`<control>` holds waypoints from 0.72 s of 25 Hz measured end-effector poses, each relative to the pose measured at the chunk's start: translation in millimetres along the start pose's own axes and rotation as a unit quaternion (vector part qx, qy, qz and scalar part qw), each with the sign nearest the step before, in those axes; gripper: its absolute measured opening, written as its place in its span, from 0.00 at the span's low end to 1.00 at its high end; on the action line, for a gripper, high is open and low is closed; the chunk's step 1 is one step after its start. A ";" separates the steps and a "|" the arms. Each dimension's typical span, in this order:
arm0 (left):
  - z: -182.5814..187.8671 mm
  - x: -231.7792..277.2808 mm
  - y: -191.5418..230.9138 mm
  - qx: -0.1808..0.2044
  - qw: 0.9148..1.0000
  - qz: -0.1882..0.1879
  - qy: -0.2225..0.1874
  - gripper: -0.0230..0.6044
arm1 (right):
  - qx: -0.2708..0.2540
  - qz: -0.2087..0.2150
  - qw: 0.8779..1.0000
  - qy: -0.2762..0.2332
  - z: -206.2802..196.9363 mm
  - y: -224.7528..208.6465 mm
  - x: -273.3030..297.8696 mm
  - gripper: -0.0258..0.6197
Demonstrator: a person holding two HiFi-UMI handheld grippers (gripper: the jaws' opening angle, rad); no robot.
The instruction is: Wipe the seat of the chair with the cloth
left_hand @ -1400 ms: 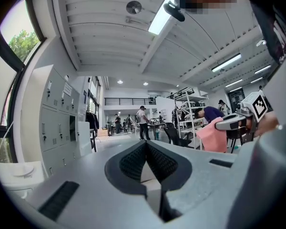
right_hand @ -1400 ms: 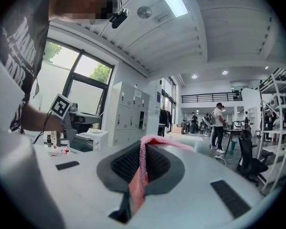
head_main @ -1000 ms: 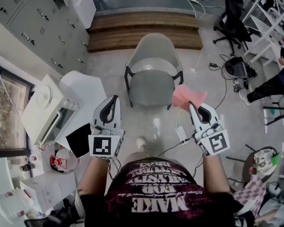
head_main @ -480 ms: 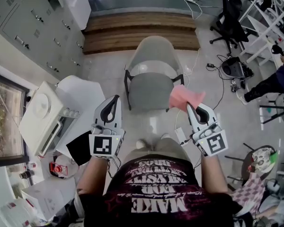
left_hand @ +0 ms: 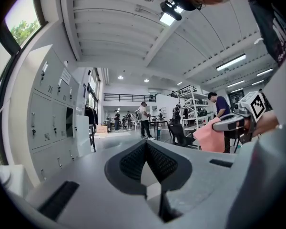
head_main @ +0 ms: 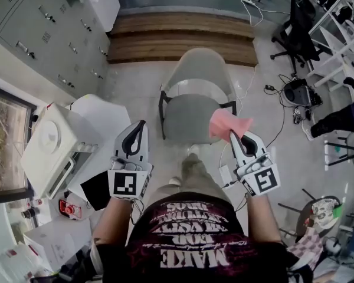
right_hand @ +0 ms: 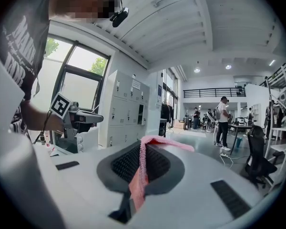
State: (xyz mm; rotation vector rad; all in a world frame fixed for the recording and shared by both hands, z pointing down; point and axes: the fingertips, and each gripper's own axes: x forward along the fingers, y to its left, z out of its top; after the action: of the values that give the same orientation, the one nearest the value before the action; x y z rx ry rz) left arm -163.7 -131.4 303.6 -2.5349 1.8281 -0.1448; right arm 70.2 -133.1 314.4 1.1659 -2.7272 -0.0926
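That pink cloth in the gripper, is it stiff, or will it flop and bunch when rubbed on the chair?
Probably floppy: the pink cloth drapes in folds past the right gripper. Likely light, as one edge pinch holds it. It may bunch on the chair seat.

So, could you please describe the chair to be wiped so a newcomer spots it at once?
In the head view, find the wooden steps across the top. The chair stands just before them. It is grey with a rounded back, unlike the black office chair at right.
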 end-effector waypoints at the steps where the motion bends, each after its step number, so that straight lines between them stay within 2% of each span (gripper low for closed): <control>1: -5.6 4.8 3.9 0.000 1.000 0.005 0.010 0.04 | 0.004 0.006 1.000 0.003 -6.5 -3.4 9.0 0.05; 4: -23.3 17.3 16.5 -0.006 0.999 0.023 0.041 0.04 | 0.019 0.030 0.999 0.020 -30.5 -8.9 37.5 0.05; 10: -53.3 58.1 36.3 -0.011 0.998 0.040 0.053 0.04 | 0.032 0.065 0.996 0.055 -89.3 -22.1 95.8 0.05; 18: -119.2 107.5 42.6 -0.029 0.995 0.032 0.090 0.04 | 0.050 0.103 0.989 0.097 -173.9 -28.2 163.7 0.05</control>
State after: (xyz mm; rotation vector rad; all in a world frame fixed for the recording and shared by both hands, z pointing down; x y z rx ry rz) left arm -180.2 -241.5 426.8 -2.5748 2.0016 -0.3359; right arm 11.1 -268.9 504.0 0.8576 -2.6844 0.1783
